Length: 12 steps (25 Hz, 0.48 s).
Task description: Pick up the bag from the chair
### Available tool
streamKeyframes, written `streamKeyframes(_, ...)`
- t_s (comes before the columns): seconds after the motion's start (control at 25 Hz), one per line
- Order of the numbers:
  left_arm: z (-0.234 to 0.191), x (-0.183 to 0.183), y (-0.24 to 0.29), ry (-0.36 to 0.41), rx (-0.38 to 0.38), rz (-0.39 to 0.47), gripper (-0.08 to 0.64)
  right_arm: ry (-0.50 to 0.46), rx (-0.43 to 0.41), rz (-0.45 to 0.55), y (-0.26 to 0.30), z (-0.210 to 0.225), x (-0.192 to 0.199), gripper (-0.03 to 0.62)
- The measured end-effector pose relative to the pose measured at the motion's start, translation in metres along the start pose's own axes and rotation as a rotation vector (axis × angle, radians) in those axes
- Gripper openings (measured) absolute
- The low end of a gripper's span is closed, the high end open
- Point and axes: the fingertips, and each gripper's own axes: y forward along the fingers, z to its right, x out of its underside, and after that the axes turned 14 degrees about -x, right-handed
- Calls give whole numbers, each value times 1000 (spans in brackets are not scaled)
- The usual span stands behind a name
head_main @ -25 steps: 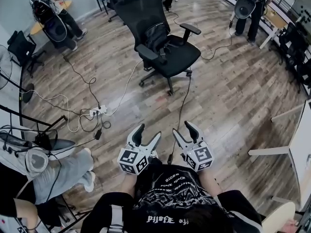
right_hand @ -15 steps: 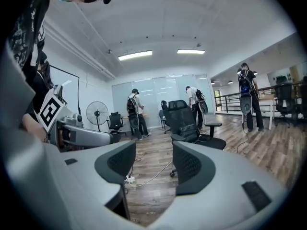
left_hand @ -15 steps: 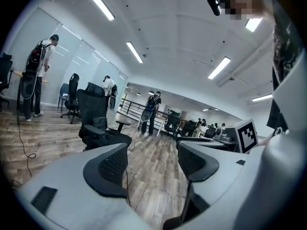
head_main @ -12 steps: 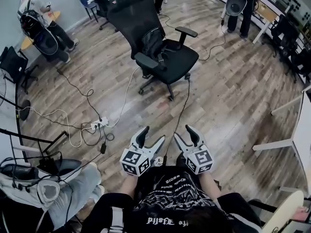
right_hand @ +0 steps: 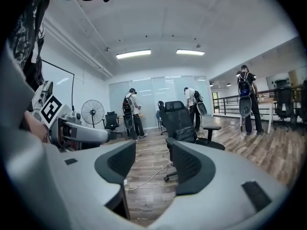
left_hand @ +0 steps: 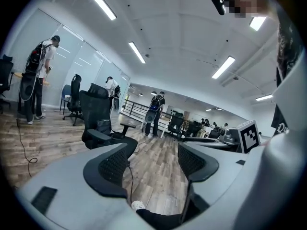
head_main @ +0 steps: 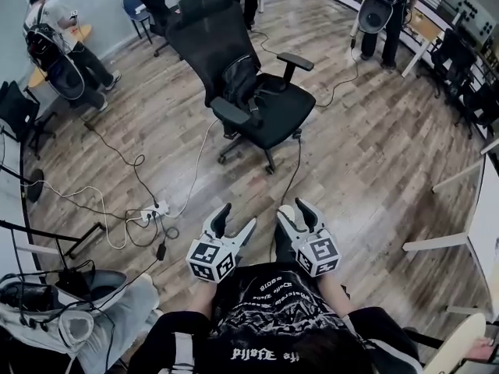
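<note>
A black bag (head_main: 240, 80) leans against the backrest of a black office chair (head_main: 273, 115) in the middle of the wooden floor. The same bag (right_hand: 184, 134) shows on the chair seat in the right gripper view, and the chair (left_hand: 98, 121) appears at the left in the left gripper view. My left gripper (head_main: 234, 220) and right gripper (head_main: 292, 213) are held side by side close to my body, well short of the chair. Both stand open with nothing between their jaws.
Cables and a white power strip (head_main: 150, 206) lie on the floor left of the chair. People with backpacks stand at the far left (head_main: 58, 45) and far right (head_main: 382, 10). White tables (head_main: 483, 224) line the right side. A standing fan (right_hand: 92, 113) is at the back.
The chair and bag sit slightly nearer and more to the left in the head view than a second ago. Both grippers stay open, held in front of my body.
</note>
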Motion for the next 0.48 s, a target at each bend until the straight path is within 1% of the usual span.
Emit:
streamKeyframes(0.2,-3,-17,58,-16,-43,1,337,23,-20,-17,22,67,-4,253)
streamKeyframes(0.32,-1,-23,100,-34,-96,-2,337,33,-63,-32,38,117,-5,253)
streamKeyframes(0.48,9,-46,166,-47,-145,-5,337,37,-118,-38,60,188,-26,253)
